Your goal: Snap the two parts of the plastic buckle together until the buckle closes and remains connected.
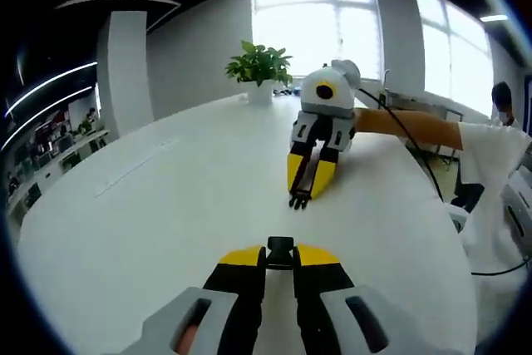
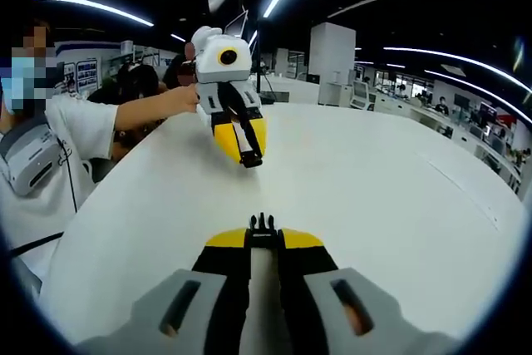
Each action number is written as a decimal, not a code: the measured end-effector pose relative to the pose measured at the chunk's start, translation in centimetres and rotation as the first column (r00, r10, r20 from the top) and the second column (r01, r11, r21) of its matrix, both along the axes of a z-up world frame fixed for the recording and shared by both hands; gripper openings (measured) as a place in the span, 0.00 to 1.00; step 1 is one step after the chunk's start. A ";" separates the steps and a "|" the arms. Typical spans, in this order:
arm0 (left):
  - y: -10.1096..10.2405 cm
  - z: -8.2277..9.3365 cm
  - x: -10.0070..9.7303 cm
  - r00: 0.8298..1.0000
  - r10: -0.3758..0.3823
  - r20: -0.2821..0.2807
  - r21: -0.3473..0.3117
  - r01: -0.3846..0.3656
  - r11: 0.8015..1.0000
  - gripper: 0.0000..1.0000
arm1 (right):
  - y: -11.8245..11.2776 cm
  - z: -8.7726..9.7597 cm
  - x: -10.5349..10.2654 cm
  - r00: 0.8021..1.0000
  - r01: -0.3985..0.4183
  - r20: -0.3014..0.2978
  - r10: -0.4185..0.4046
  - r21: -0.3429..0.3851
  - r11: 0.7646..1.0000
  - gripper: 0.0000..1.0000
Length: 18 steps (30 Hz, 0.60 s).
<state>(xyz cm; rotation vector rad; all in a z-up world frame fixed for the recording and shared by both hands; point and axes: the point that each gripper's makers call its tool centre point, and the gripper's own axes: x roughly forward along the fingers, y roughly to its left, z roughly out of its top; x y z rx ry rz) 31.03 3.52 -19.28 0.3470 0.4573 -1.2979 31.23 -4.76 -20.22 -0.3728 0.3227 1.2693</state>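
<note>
My left gripper (image 1: pixel 280 255) is shut on a black buckle socket (image 1: pixel 281 246) that sticks out between its yellow-tipped jaws. Across the white table (image 1: pixel 158 205), my right gripper (image 1: pixel 301 194) points back at it, tips low over the tabletop, shut on the black pronged buckle half (image 1: pixel 298 200). From the right gripper view, that pronged half (image 2: pixel 262 224) juts up from my right gripper (image 2: pixel 263 239). There my left gripper (image 2: pixel 248 155) faces me with the socket (image 2: pixel 249 158) in its jaws. A stretch of bare table separates the two halves.
A potted plant (image 1: pixel 260 66) stands at the table's far edge by the windows. A person in a white shirt (image 2: pixel 58 143) sits at the table's side, arm stretched over it, with a black cable (image 1: pixel 420 160) trailing along. Office desks (image 2: pixel 432 101) lie beyond.
</note>
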 end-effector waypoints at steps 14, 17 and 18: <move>-0.9 -0.5 -1.2 0.996 -0.091 -0.015 -0.015 0.091 0.996 0.12 | 0.6 0.0 -1.1 0.999 -0.050 -0.002 0.049 -0.020 0.999 0.12; -1.0 -0.4 -1.3 0.995 -0.103 -0.005 -0.013 0.103 0.995 0.12 | 0.6 0.1 -1.1 0.999 -0.053 0.000 0.053 -0.021 0.998 0.12; -1.0 -0.4 -1.3 0.994 -0.106 -0.001 -0.011 0.106 0.994 0.12 | 0.6 0.2 -1.2 0.998 -0.056 0.000 0.056 -0.020 0.998 0.12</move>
